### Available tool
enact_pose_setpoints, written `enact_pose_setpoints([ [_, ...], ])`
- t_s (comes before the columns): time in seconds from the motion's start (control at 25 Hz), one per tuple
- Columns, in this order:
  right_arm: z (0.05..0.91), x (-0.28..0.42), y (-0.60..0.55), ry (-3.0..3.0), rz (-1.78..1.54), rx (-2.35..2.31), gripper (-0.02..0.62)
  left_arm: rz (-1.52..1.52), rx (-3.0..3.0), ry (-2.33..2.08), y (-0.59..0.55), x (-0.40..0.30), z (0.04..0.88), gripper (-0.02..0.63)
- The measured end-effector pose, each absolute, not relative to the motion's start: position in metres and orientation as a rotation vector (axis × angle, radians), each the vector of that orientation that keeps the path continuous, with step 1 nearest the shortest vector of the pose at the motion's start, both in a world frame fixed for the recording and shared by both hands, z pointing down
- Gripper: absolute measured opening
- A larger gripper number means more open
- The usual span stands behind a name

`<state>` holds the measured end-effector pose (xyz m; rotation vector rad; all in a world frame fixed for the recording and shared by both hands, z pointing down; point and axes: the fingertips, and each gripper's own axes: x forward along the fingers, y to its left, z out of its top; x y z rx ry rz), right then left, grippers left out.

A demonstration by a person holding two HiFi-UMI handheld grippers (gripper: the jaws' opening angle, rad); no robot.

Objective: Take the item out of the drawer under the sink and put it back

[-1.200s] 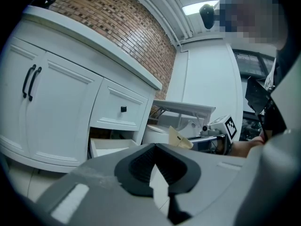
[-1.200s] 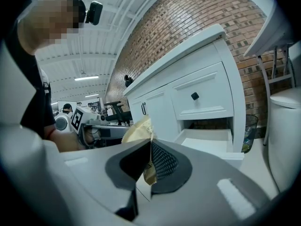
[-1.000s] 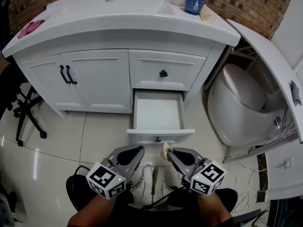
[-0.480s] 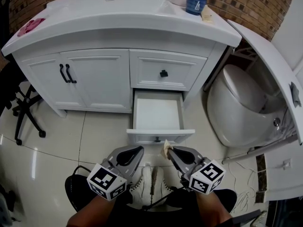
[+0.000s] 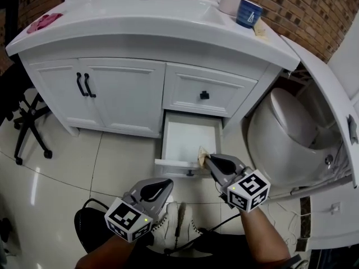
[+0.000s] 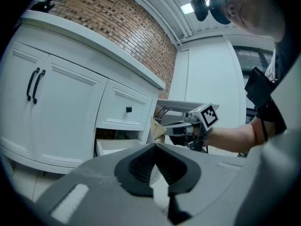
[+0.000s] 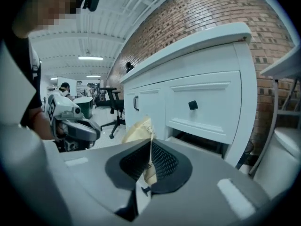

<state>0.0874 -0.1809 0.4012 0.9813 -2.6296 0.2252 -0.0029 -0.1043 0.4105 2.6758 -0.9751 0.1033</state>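
The lower drawer (image 5: 189,140) under the sink stands pulled out, and its white inside looks bare. My right gripper (image 5: 208,160) is shut on a small tan paper packet (image 5: 202,157) and holds it just above the drawer's front panel, at its right end. In the right gripper view the packet (image 7: 138,130) sticks up out of the closed jaws of that gripper (image 7: 149,160). My left gripper (image 5: 167,182) hangs lower and to the left over the floor, shut with nothing in it. The left gripper view shows its jaws closed and the right gripper (image 6: 165,130) with the packet (image 6: 157,128) ahead.
A closed upper drawer with a black knob (image 5: 205,96) sits above the open one, and double doors (image 5: 84,86) are to its left. A toilet (image 5: 286,130) stands close on the right under an open white panel (image 5: 331,105). Two cups (image 5: 248,13) sit on the countertop. An office chair (image 5: 25,125) is at the left.
My right gripper has carried the packet forward from over the floor to the front edge of the open drawer. The left gripper has stayed low, and the head view has shifted.
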Motion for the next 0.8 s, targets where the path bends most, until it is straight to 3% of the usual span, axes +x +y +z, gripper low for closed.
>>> enact_pose_setpoints([
  [0.28, 0.434, 0.085, -0.265, -2.328, -0.042, 0.856, 0.009, 0.082, 2.665, -0.971, -0.109, -0.008, 0.412, 0.006],
  [0.8, 0.566, 0.075, -0.327, -1.843, -0.194, 0.490, 0.011, 0.073, 2.633, -1.004, -0.118, -0.022, 0.417, 0.006],
])
